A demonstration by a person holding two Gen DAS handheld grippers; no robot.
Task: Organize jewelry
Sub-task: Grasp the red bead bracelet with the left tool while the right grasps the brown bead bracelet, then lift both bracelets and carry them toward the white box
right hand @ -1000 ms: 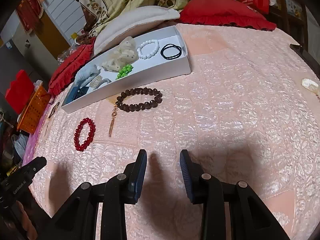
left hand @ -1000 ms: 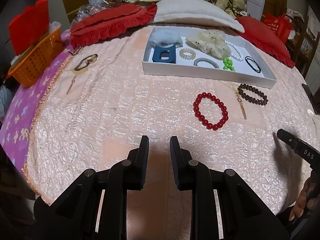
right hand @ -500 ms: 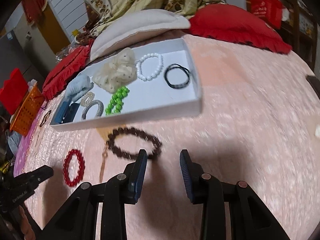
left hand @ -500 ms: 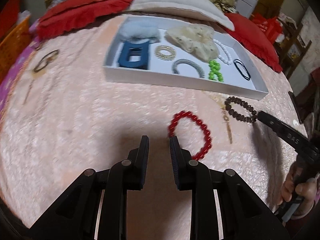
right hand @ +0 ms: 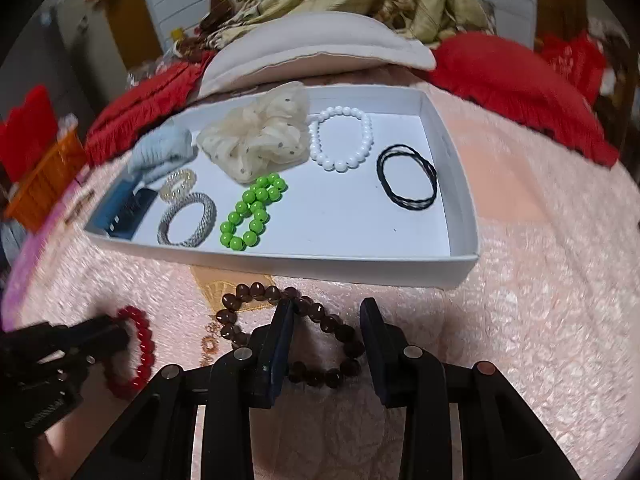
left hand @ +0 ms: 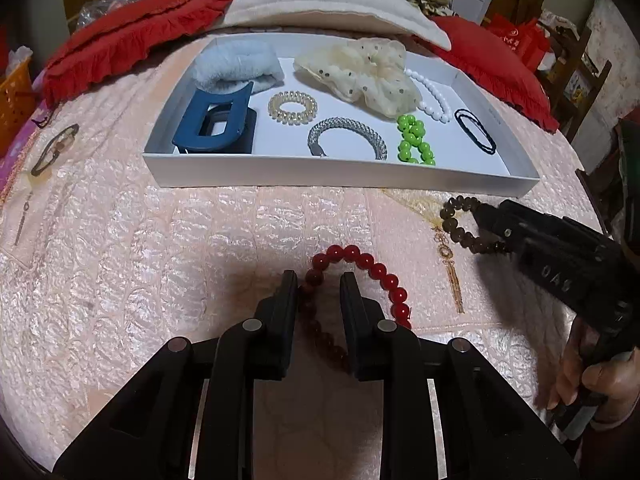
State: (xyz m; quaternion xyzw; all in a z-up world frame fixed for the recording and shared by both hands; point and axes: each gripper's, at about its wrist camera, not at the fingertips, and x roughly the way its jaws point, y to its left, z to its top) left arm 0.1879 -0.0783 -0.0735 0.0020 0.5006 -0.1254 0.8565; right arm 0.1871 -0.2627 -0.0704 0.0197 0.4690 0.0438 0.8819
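**Bracelets about to be picked up**

Red bracelet (left hand: 360, 280) and brown bracelet (right hand: 296, 336) lie on the bedspread (left hand: 160, 248), just before the tray's (left hand: 320, 176) near edge. Left gripper (left hand: 319, 280) and right gripper (right hand: 326, 312) straddle them, jaws apart — next, I'd guess, squeeze and lift into the tray.

The white tray (left hand: 328, 176) holds a lime-green bead string (left hand: 414, 140), white beads (right hand: 342, 138), a cream dotted scrunchie (left hand: 360, 74) and a navy clip (left hand: 216, 124). Nearer lie a red bracelet (left hand: 376, 276) and a dark brown one (right hand: 320, 320) on the pale pink quilted bed (left hand: 140, 248).
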